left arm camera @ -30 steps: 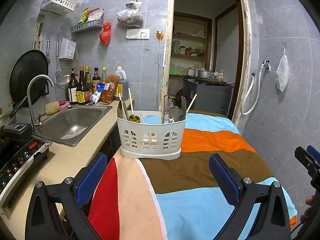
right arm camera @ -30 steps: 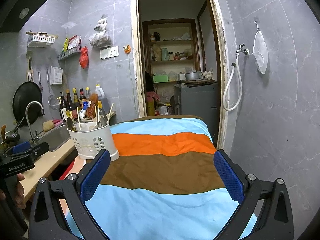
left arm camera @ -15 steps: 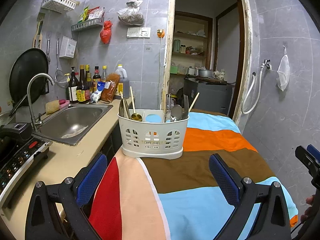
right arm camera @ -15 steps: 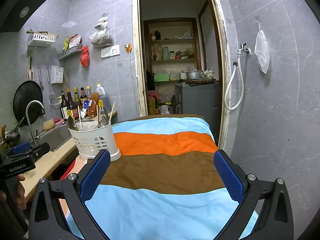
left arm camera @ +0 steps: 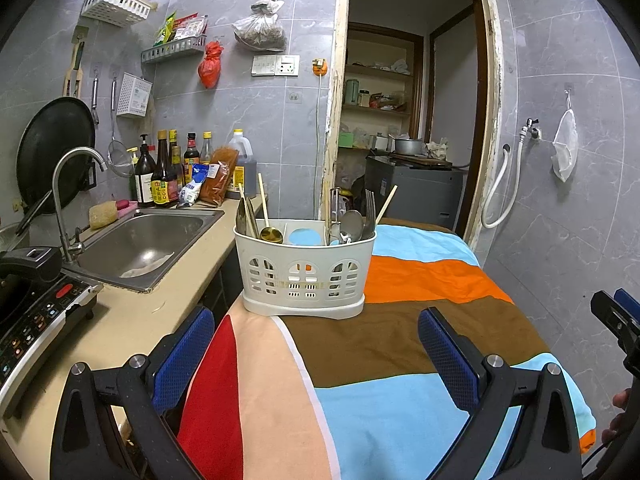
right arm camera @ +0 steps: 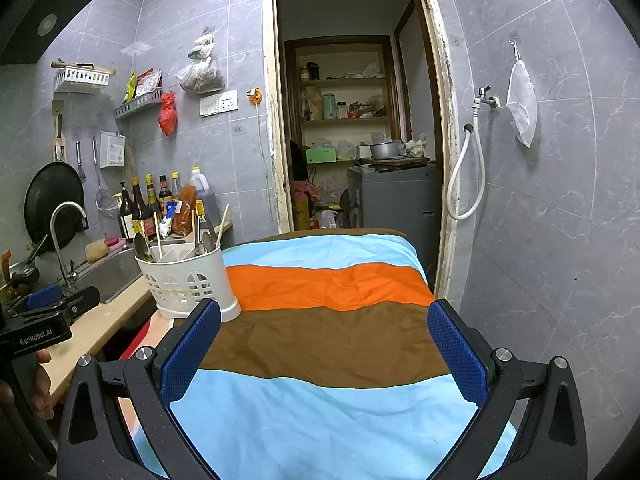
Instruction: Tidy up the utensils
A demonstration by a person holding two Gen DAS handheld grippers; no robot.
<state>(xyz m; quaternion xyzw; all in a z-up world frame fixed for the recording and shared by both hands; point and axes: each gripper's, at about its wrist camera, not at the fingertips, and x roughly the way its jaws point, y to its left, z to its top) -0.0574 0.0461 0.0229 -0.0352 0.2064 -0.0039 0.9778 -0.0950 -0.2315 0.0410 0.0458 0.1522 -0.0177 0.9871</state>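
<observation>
Standing in the caddy (left arm camera: 306, 268), the utensils (left arm camera: 352, 222) are being half hidden by its wall (only handles and bowls showing). The caddy is being kept ahead of the left gripper (left arm camera: 314, 356), on the striped cloth (left arm camera: 400, 344). Both the left and right gripper (right arm camera: 324, 350) are being held wide apart, empty.

White utensil caddy (left arm camera: 305, 274) standing upright on the striped cloth (left arm camera: 400, 340), loaded with cutlery.

The caddy has arched cut-outs in its wall and a wider base, and sits at the cloth's left edge. Its left compartment holds a gold spoon (left arm camera: 271, 233), a steel utensil and chopsticks (left arm camera: 262, 200) leaning left. The right compartment holds a steel spoon (left arm camera: 352, 224), a fork (left arm camera: 369, 210), another chopstick and what may be a peeler. The middle compartment looks empty.
</observation>
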